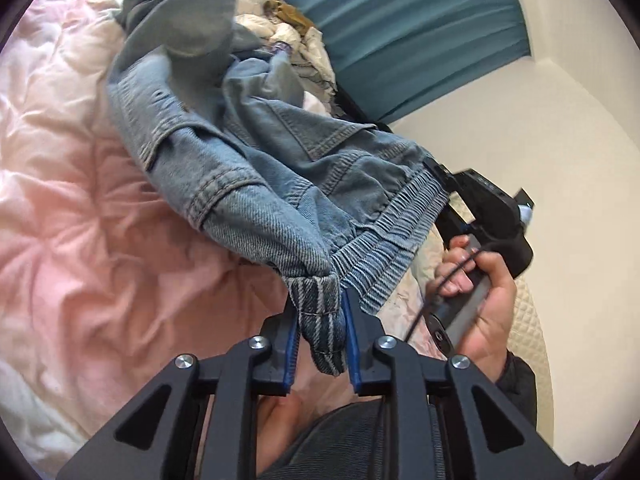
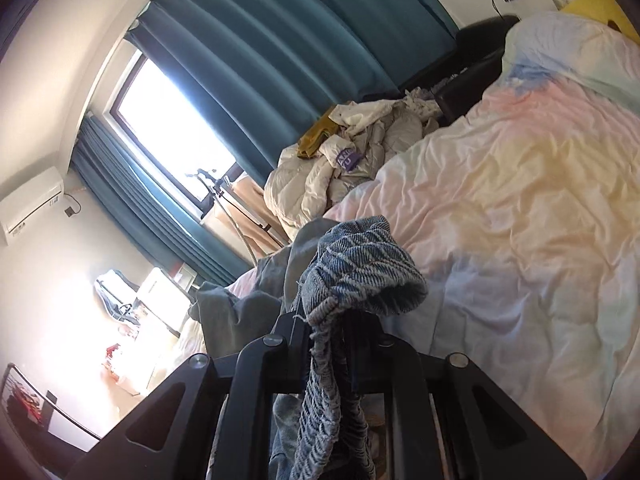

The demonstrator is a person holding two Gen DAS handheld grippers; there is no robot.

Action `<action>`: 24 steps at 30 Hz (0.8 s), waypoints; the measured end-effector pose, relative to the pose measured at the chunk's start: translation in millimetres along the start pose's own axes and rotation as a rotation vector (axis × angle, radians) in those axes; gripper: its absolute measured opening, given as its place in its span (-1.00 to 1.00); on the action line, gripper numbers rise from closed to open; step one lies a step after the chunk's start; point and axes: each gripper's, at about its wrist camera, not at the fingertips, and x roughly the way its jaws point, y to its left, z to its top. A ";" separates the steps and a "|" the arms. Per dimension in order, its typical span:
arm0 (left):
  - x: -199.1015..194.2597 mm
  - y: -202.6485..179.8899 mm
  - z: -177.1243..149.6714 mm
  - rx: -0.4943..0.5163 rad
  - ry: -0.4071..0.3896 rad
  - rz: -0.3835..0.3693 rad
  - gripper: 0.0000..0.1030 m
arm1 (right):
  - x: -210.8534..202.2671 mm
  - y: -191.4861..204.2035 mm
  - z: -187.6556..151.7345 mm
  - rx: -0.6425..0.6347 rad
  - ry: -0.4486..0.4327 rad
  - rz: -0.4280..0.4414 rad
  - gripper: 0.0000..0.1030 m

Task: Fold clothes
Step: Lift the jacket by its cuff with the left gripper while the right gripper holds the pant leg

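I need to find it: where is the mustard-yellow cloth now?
In the right wrist view the mustard-yellow cloth lies upper centre on the white clothes pile, below the teal curtain.

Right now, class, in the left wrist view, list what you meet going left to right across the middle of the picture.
Pink quilt → denim garment → right tongs gripping its far edge → person's hand → white wall.
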 end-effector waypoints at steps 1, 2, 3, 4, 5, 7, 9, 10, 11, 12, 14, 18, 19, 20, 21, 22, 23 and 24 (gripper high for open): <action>4.7 -11.3 -0.3 0.019 0.008 -0.014 -0.60 | -1.0 -0.7 9.8 -0.011 -0.008 0.003 -0.76; 10.5 -22.6 0.2 0.037 0.018 -0.026 -0.60 | -2.0 -1.4 19.7 -0.023 -0.016 0.005 -0.76; 15.0 -33.2 1.3 0.053 0.028 -0.041 -0.60 | -2.8 -1.4 30.9 -0.033 -0.022 0.009 -0.76; 20.1 -43.8 2.6 0.070 0.038 -0.056 -0.60 | -3.5 -1.1 42.6 -0.044 -0.028 0.014 -0.76; 26.6 -54.9 5.1 0.085 0.046 -0.074 -0.60 | -4.5 -0.5 55.1 -0.061 -0.036 0.014 -0.76; 40.0 -77.9 11.2 0.122 0.064 -0.108 -0.60 | -6.0 -2.8 81.7 -0.079 -0.051 0.016 -0.76; 63.5 -103.4 19.1 0.164 0.084 -0.132 -0.60 | -5.9 -9.9 109.9 -0.075 -0.063 0.019 -0.76; 75.1 -116.0 22.8 0.186 0.093 -0.143 -0.60 | -5.6 -15.1 124.3 -0.068 -0.069 0.018 -0.76; 86.3 -127.8 25.1 0.213 0.100 -0.147 -0.60 | -5.3 -20.2 138.7 -0.061 -0.075 0.018 -0.76; 98.5 -139.1 27.1 0.239 0.108 -0.145 -0.60 | -4.2 -25.6 152.3 -0.065 -0.079 0.010 -0.76; 129.1 -158.0 31.1 0.282 0.128 -0.126 -0.60 | 1.5 -36.1 175.1 -0.108 -0.079 -0.032 -0.76; 181.3 -172.8 28.4 0.359 0.202 -0.079 -0.60 | 23.1 -71.3 204.8 -0.170 -0.040 -0.122 -0.76; 194.1 -174.4 26.8 0.377 0.225 -0.066 -0.59 | 30.7 -84.7 207.9 -0.179 -0.025 -0.150 -0.76; 207.0 -175.7 24.8 0.397 0.248 -0.050 -0.59 | 39.0 -99.5 208.2 -0.182 -0.009 -0.177 -0.76; 219.8 -175.2 20.7 0.421 0.268 -0.021 -0.59 | 47.5 -114.6 207.8 -0.182 0.007 -0.202 -0.76; 232.5 -173.4 16.0 0.445 0.290 0.012 -0.59 | 56.4 -131.2 204.7 -0.176 0.026 -0.225 -0.76; 244.0 -170.4 11.2 0.470 0.312 0.042 -0.59 | 65.4 -148.3 200.5 -0.168 0.044 -0.248 -0.76; 254.4 -166.1 6.5 0.490 0.332 0.069 -0.59 | 74.0 -164.7 193.5 -0.161 0.061 -0.269 -0.76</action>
